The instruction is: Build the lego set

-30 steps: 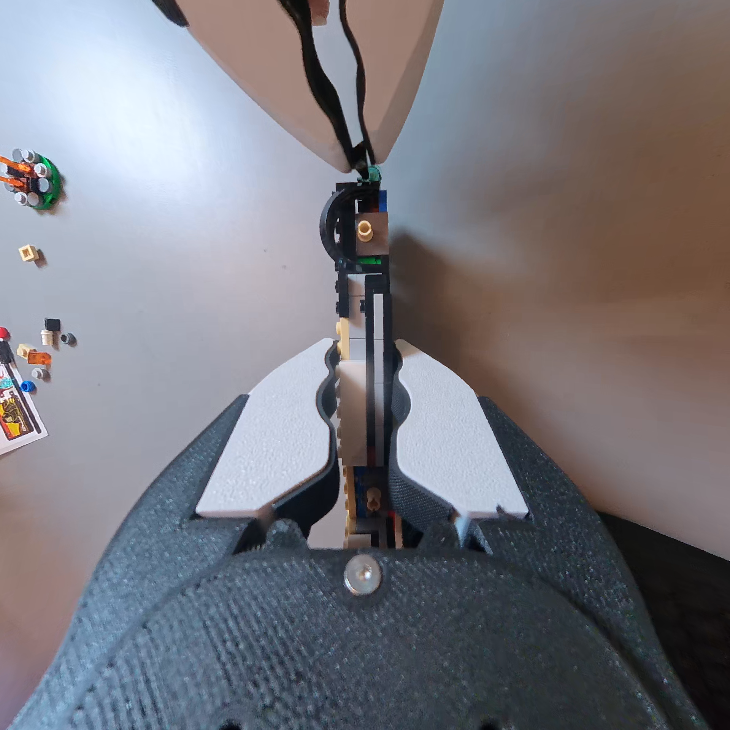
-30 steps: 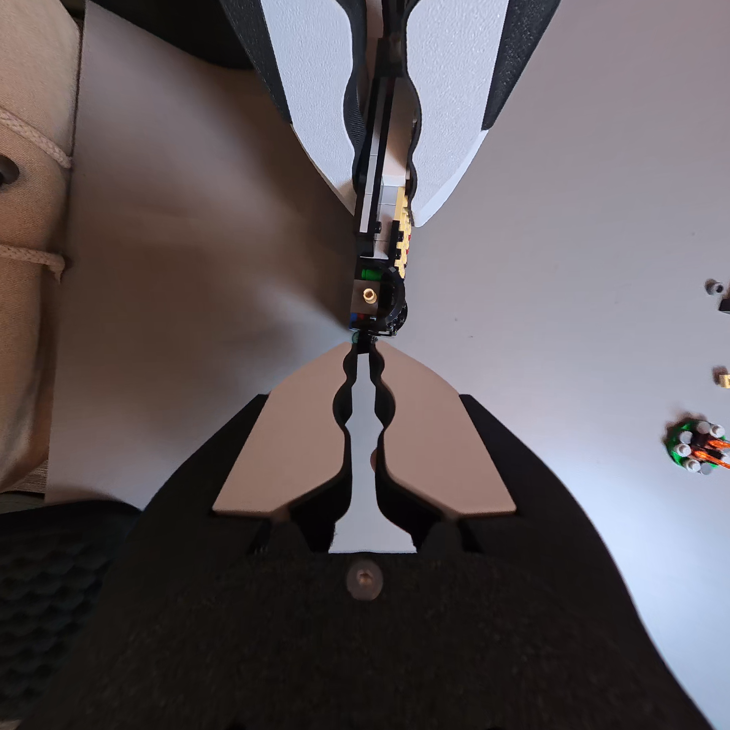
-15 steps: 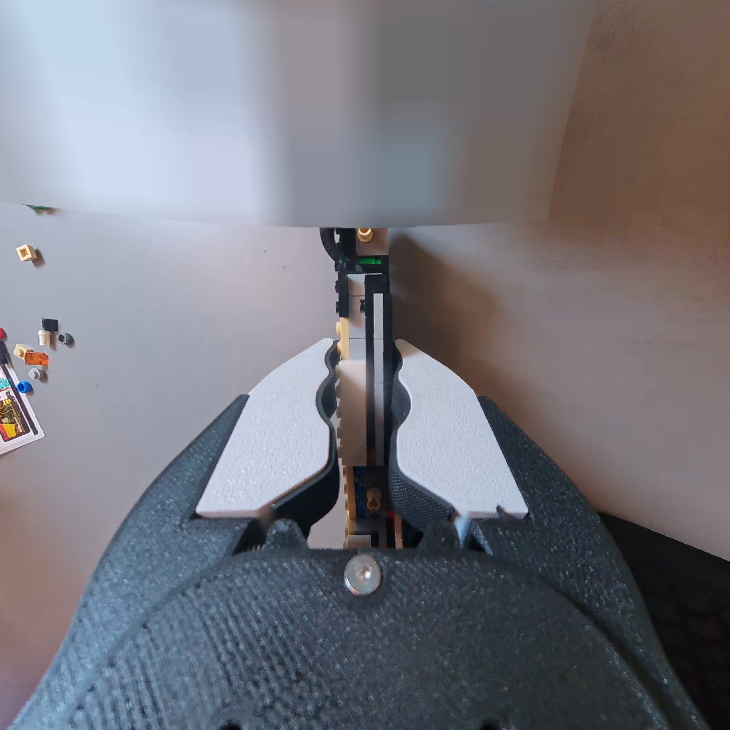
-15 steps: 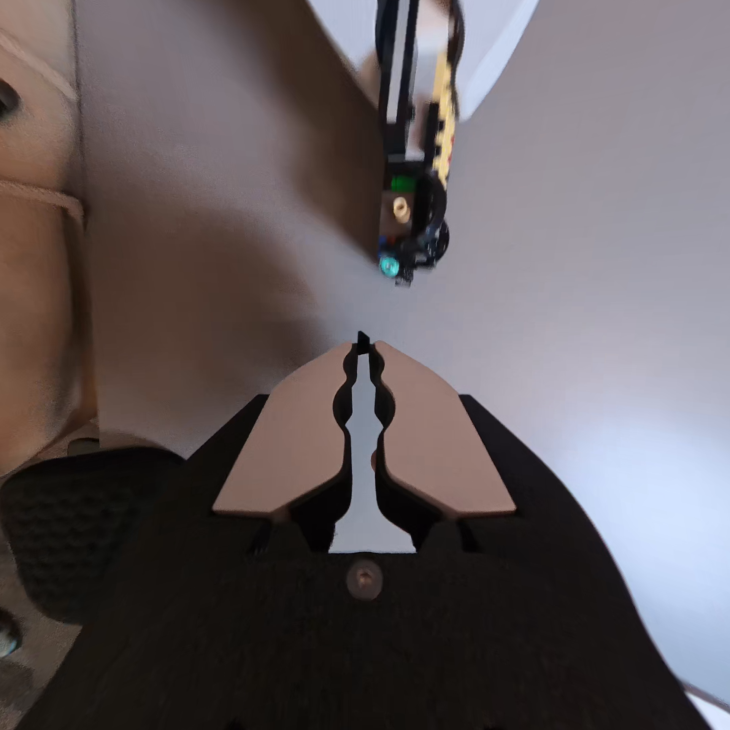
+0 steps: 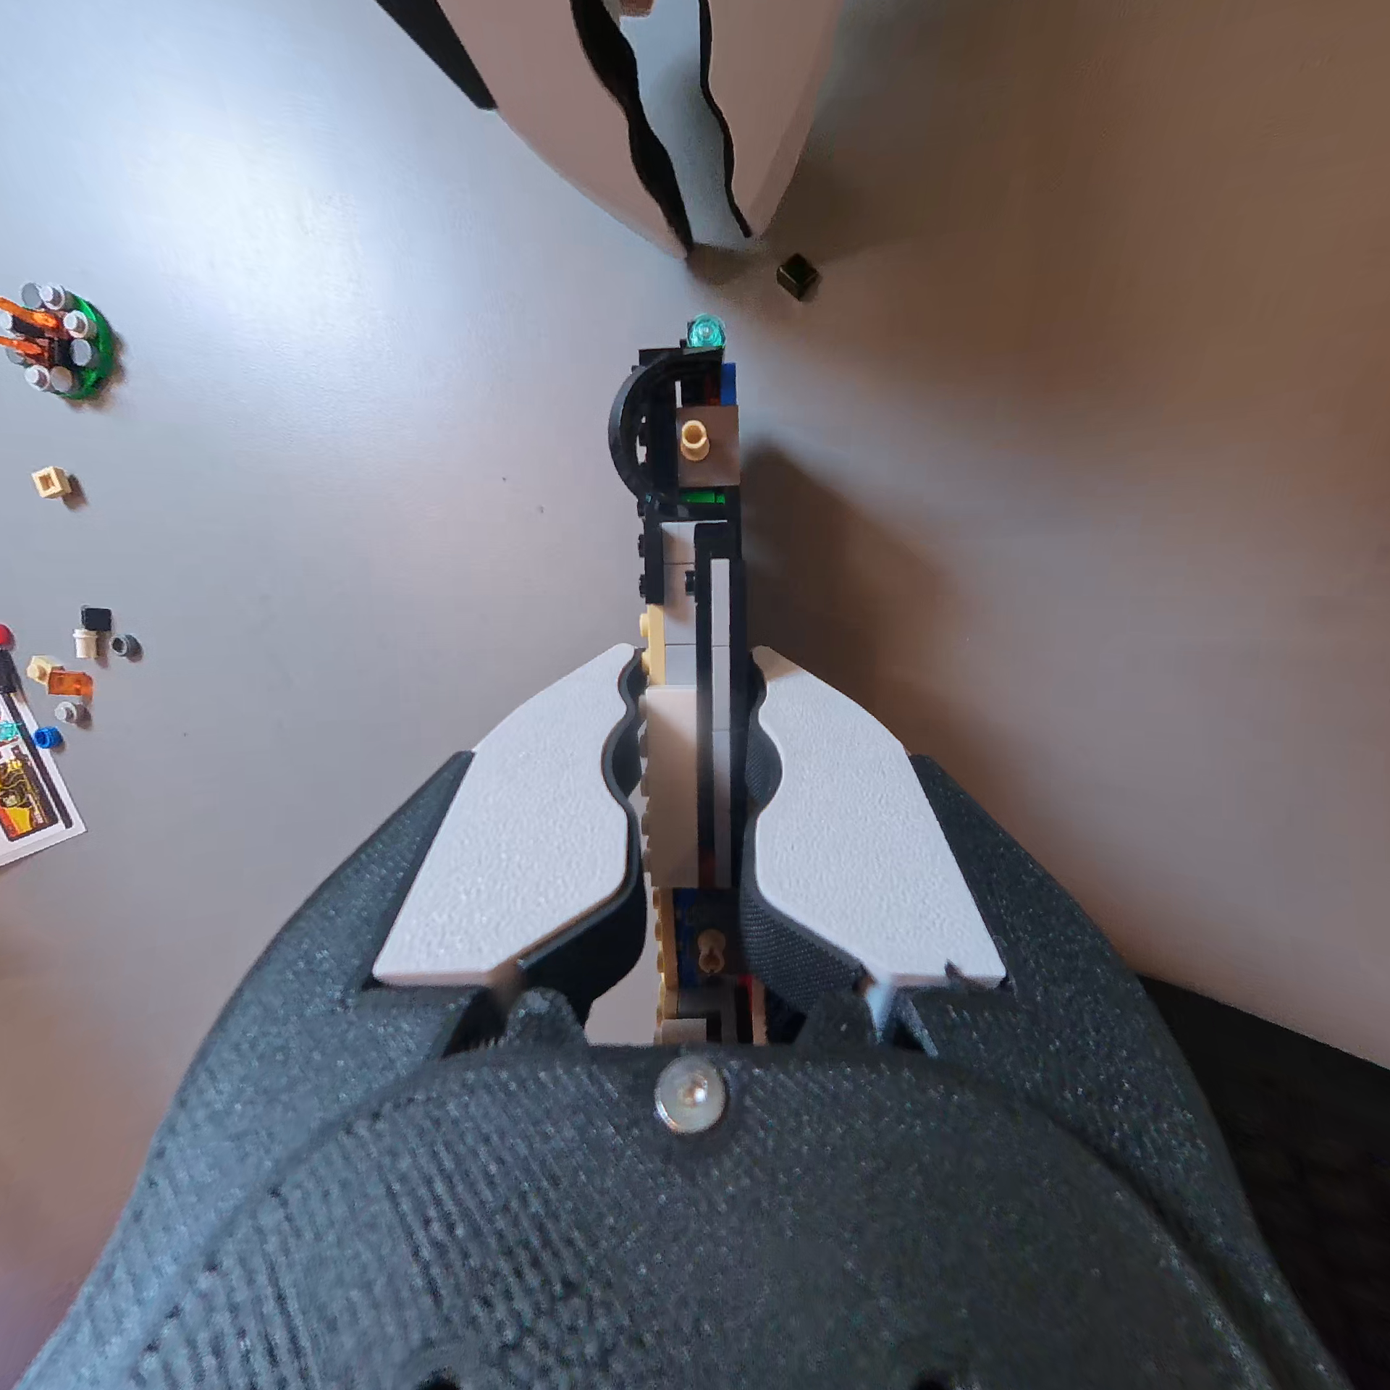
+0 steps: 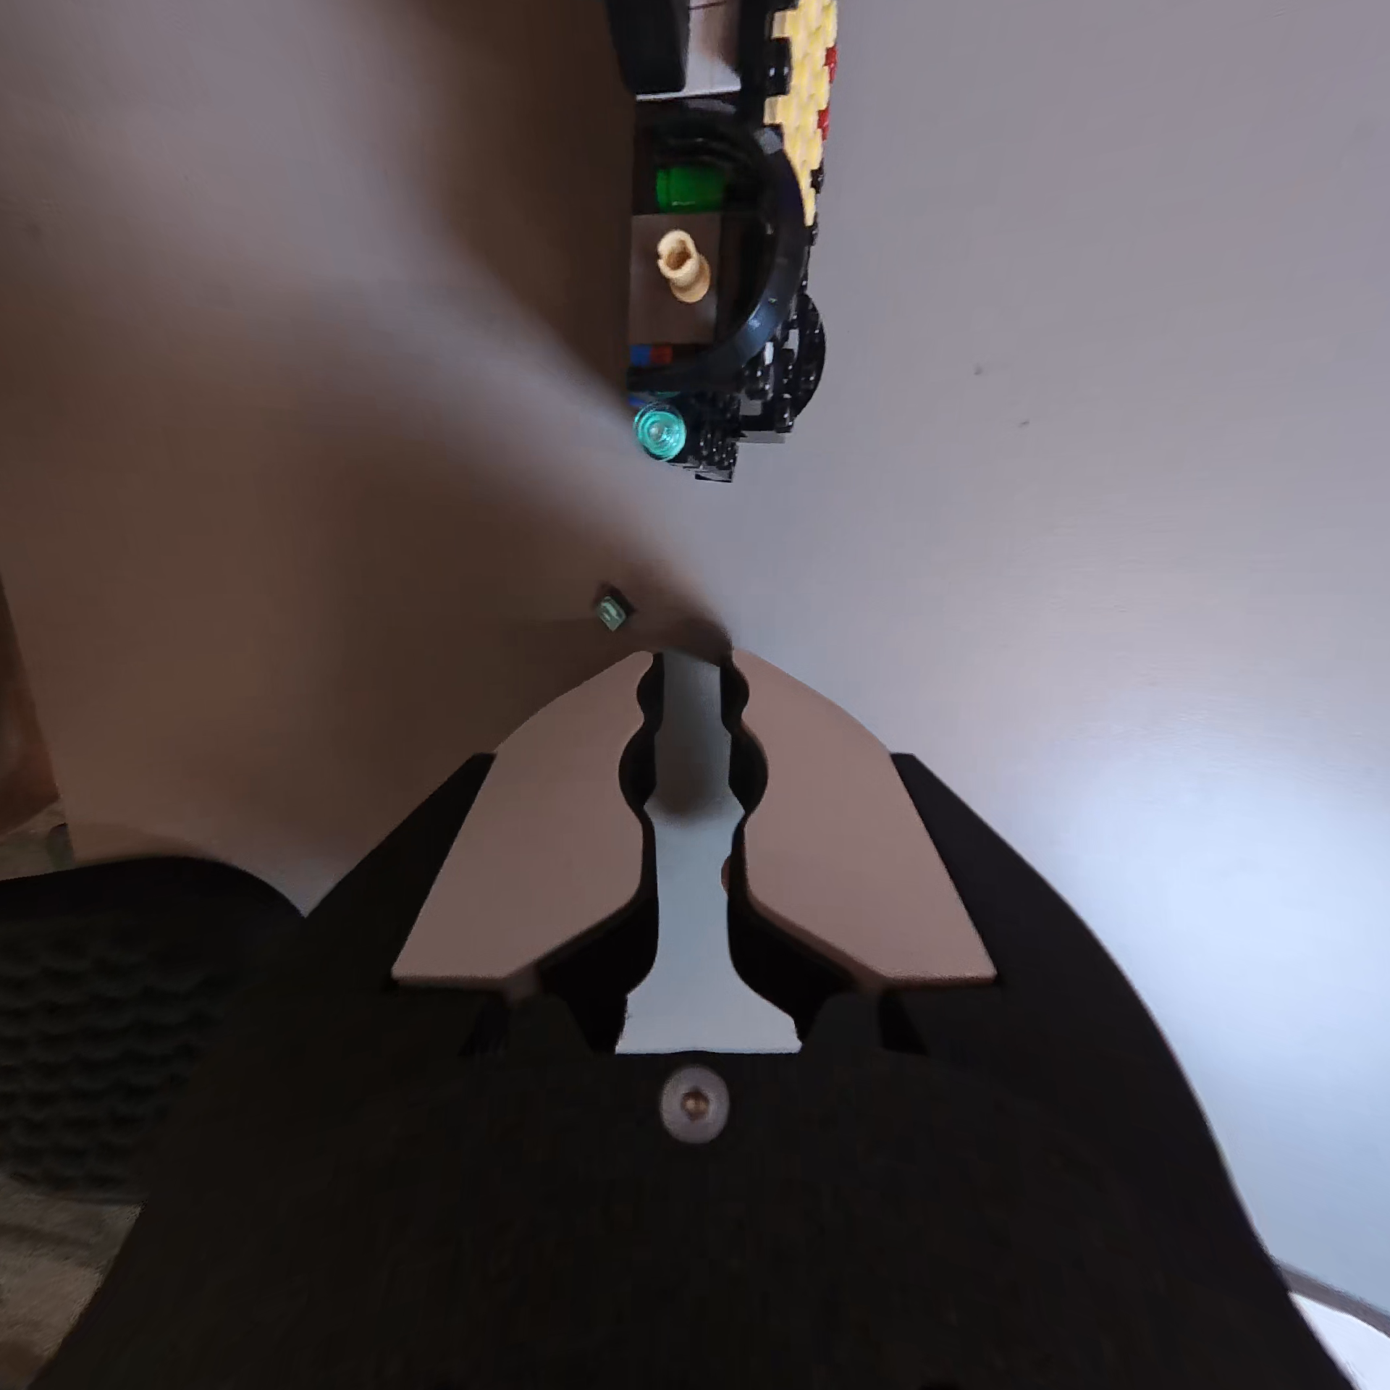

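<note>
My left gripper [image 5: 696,662] is shut on a long brick model [image 5: 692,587] of black, white and tan pieces, held edge-up above the grey table [image 5: 338,301]. The model's far end carries a black arch and a teal round stud [image 5: 705,331]. My right gripper [image 6: 692,662] is open and empty, its tips just above the table. A small dark piece [image 6: 613,608] lies on the table just left of its tips. The model [image 6: 722,301] with its teal stud [image 6: 660,432] hangs ahead of it. In the left wrist view the right gripper [image 5: 718,241] and the dark piece [image 5: 797,272] lie beyond the model.
At the table's left lie a green round plate with grey studs and orange pieces [image 5: 56,342], a tan piece [image 5: 54,481], several small loose pieces [image 5: 75,662] and a printed sheet [image 5: 30,797]. A dark textured mat [image 6: 90,1015] lies by the table edge. Left tips to right tips: about 11 cm.
My right gripper pulled back from the model's tip with a small dark piece pinched in its tips, then opened; the piece now lies on the table. The left gripper kept its hold.
</note>
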{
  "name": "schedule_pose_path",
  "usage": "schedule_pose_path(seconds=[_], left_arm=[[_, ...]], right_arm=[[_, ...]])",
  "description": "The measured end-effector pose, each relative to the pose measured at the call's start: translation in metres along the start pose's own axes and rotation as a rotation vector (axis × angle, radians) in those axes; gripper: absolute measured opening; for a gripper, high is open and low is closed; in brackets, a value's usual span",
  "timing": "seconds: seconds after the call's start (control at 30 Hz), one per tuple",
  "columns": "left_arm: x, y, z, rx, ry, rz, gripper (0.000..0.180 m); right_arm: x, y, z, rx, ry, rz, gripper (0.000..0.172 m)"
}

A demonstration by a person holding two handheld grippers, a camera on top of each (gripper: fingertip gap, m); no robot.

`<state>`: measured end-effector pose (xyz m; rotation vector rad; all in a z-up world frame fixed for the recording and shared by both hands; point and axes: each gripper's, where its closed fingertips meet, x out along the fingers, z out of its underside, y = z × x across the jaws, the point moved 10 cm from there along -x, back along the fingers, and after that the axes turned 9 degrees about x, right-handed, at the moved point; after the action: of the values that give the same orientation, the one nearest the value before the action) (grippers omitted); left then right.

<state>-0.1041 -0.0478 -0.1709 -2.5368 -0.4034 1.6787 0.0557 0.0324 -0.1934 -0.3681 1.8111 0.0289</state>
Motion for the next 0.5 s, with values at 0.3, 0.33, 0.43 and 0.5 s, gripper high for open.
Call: schedule_pose_path(seconds=[0.3, 0.33, 0.43, 0.5], left_arm=[[0.000, 0.000, 0.000, 0.004, -0.003, -0.002, 0.024], [0.000, 0.000, 0.000, 0.004, -0.003, -0.003, 0.024], [0.000, 0.000, 0.000, 0.004, -0.003, -0.002, 0.024], [0.000, 0.000, 0.000, 0.003, -0.004, -0.003, 0.024]], right_arm=[[-0.015, -0.026, 0.018, -0.011, 0.202, 0.074, 0.029], [-0.012, -0.030, 0.019, -0.013, 0.208, 0.076, 0.031], [-0.001, -0.032, 0.021, -0.020, 0.196, 0.101, 0.035], [0.004, -0.030, 0.019, -0.025, 0.191, 0.098, 0.035]])
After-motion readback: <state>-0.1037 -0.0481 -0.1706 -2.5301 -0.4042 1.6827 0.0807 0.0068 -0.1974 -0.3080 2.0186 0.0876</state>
